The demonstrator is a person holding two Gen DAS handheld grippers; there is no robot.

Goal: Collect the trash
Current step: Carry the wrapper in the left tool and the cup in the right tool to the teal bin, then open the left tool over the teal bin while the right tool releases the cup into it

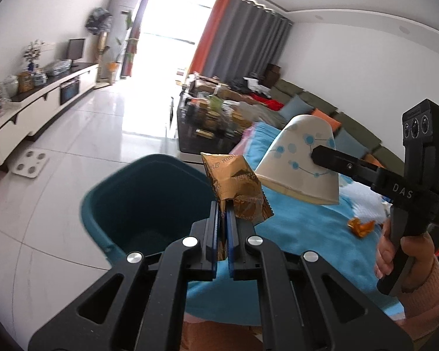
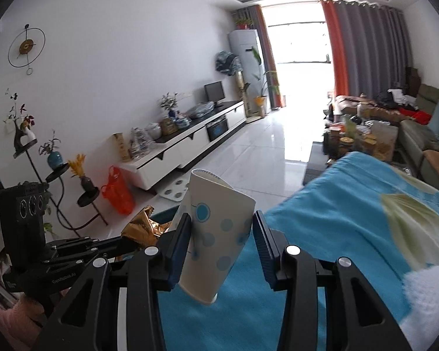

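Left gripper (image 1: pixel 223 209) jaws pinching crumpled gold foil wrapper (image 1: pixel 237 188) over dark teal plastic bin (image 1: pixel 137 193), right gripper (image 2: pixel 221 228) jaws clamping flattened white blue-dotted paper cup (image 2: pixel 212 228), orange wrapper scrap (image 1: pixel 361 225) on blue blanket (image 1: pixel 307 234) seen only from left wrist.

The left gripper (image 1: pixel 223 210) pinches a gold wrapper (image 1: pixel 237 188) beside a teal bin (image 1: pixel 125 201). The right gripper (image 1: pixel 317 155) holds a paper cup (image 1: pixel 298 161) over a blue blanket (image 1: pixel 307 234).

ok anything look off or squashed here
Yes: the paper cup in the right gripper is crushed flat and tilted. The left gripper pinches a crumpled gold wrapper above the teal bin. An orange wrapper lies on the blue blanket.
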